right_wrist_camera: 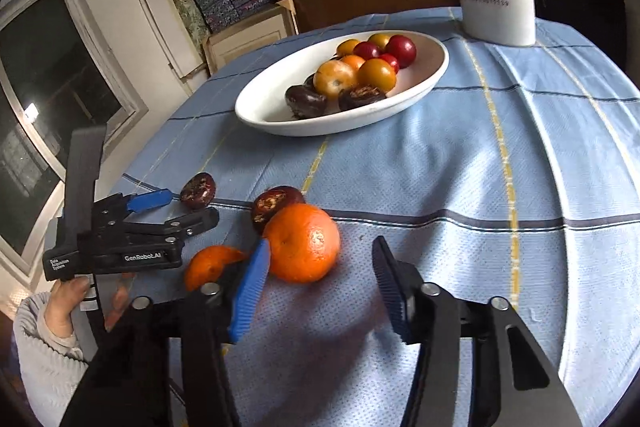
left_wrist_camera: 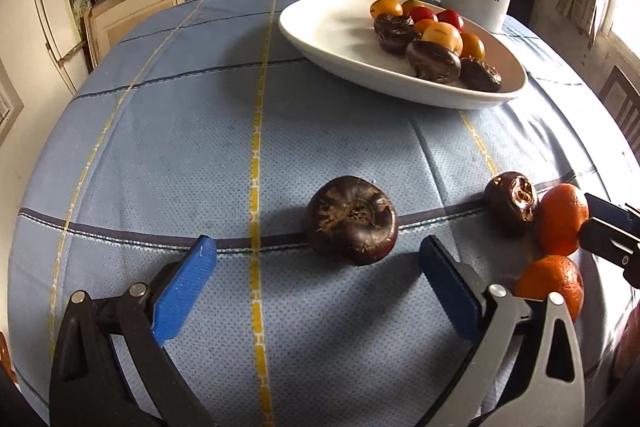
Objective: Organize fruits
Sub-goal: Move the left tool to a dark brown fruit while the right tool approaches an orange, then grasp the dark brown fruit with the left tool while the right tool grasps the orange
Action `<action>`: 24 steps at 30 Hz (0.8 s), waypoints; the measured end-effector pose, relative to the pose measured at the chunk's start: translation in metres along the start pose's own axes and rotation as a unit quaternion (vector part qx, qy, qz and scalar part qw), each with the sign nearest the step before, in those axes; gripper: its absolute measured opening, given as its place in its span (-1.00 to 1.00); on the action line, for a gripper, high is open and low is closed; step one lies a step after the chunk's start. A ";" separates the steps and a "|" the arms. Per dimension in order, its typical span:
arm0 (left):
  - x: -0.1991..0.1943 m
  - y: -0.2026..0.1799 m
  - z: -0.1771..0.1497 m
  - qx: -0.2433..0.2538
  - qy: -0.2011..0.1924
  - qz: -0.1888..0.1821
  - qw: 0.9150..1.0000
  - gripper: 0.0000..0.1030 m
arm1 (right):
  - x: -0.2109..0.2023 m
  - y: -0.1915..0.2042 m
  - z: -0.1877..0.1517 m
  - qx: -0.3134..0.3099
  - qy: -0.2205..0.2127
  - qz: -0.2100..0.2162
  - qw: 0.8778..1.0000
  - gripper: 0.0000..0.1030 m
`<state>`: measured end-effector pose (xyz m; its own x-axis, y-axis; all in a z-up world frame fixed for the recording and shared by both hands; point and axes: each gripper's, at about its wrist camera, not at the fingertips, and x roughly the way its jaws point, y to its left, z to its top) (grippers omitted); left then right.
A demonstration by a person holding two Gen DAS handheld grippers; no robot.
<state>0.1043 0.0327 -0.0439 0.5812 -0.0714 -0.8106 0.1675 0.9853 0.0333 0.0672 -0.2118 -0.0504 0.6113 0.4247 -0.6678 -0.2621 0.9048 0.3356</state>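
Blue checked tablecloth (left_wrist_camera: 160,155), white plate (left_wrist_camera: 332,39), orange mandarin (right_wrist_camera: 302,243).

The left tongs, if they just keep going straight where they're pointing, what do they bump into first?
Most likely the dark brown fruit on the blue tablecloth. It lies just ahead of the open left tongs, lined up with the gap but not yet between the pads. Depth is hard to judge through this lens.

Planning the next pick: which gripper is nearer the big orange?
Right. The right gripper has the big orange at its fingertips; the left gripper faces a dark fruit beside it.
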 end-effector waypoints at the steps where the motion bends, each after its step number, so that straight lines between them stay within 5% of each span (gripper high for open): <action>1: 0.001 0.000 0.000 0.000 0.000 -0.001 1.000 0.92 | 0.002 0.003 0.000 -0.002 0.002 0.003 1.000 0.00; 13: -0.005 -0.002 0.000 0.002 -0.016 0.014 1.000 0.92 | 0.016 0.010 0.003 0.006 0.021 0.035 0.999 -0.17; 19: -0.016 -0.004 -0.001 0.005 -0.046 -0.011 0.999 0.92 | 0.011 -0.004 0.003 0.036 0.014 0.023 0.999 -0.17; 20: -0.016 -0.005 -0.001 0.005 -0.046 -0.017 0.999 0.87 | 0.011 -0.005 0.004 0.037 0.013 0.022 0.999 -0.17; 23: -0.011 -0.008 0.001 0.007 -0.035 -0.040 0.999 0.09 | 0.012 -0.004 0.004 0.035 0.013 0.019 0.999 -0.16; 24: -0.008 -0.009 0.001 0.007 -0.028 -0.046 0.999 0.03 | 0.012 -0.004 0.005 0.036 0.013 0.019 0.999 -0.16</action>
<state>0.0992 0.0244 -0.0369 0.6068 -0.1711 -0.7762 0.2337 0.9718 -0.0315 0.0791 -0.2104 -0.0569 0.5813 0.4610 -0.6706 -0.2308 0.8836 0.4073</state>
